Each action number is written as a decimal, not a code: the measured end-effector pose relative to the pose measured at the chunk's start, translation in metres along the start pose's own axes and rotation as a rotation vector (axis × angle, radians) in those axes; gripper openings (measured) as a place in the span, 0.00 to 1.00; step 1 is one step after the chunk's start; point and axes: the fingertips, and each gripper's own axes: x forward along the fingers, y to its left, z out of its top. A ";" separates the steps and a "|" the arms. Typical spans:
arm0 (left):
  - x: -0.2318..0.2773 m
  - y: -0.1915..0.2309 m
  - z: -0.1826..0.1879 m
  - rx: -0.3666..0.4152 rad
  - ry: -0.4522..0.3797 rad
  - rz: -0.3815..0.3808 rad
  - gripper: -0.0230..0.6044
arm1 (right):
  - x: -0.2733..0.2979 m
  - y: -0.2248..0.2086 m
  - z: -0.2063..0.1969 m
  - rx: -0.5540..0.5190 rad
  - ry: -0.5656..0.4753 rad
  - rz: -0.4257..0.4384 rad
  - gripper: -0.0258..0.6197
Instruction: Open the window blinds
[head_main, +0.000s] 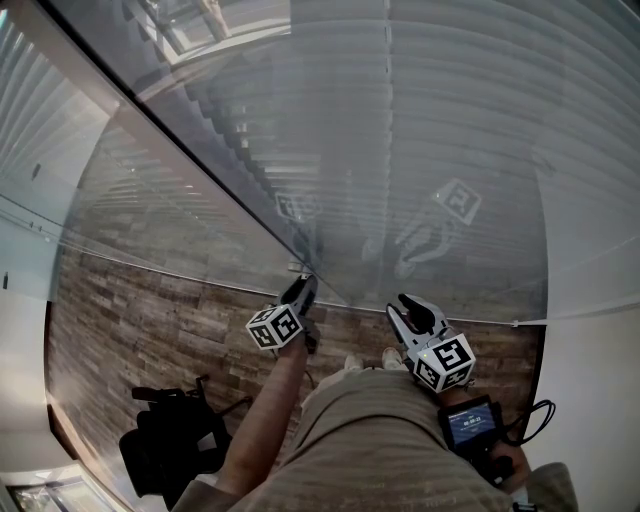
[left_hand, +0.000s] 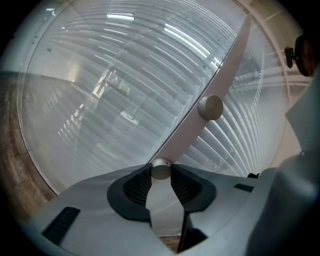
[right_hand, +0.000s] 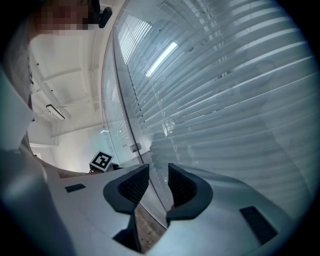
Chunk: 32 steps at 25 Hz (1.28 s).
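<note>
With the left gripper (left_hand: 161, 172) pinched on the small metal knob (left_hand: 161, 168) on the frame left of the closed blinds (head_main: 450, 120) behind glass, a steady, square twist looks wisest, while the right gripper (right_hand: 158, 176) hangs empty, jaws apart.

No words or numbers can be read. The cube (head_main: 275, 328) on the left tool (head_main: 303, 290) and the cube (head_main: 445, 361) on the right tool (head_main: 410, 308) bear only black-and-white square patterns. A small screen (head_main: 470, 423) glows blue, its print too small to read.
</note>
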 end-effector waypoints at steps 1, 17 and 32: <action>0.001 0.001 -0.001 -0.015 -0.003 -0.008 0.25 | 0.000 0.000 -0.002 0.000 -0.001 0.000 0.23; 0.000 -0.002 0.001 -0.265 -0.040 -0.159 0.25 | -0.006 0.004 -0.004 -0.001 0.007 -0.005 0.23; 0.004 0.006 -0.009 -0.533 -0.109 -0.310 0.25 | -0.009 0.003 -0.023 0.002 0.004 -0.009 0.23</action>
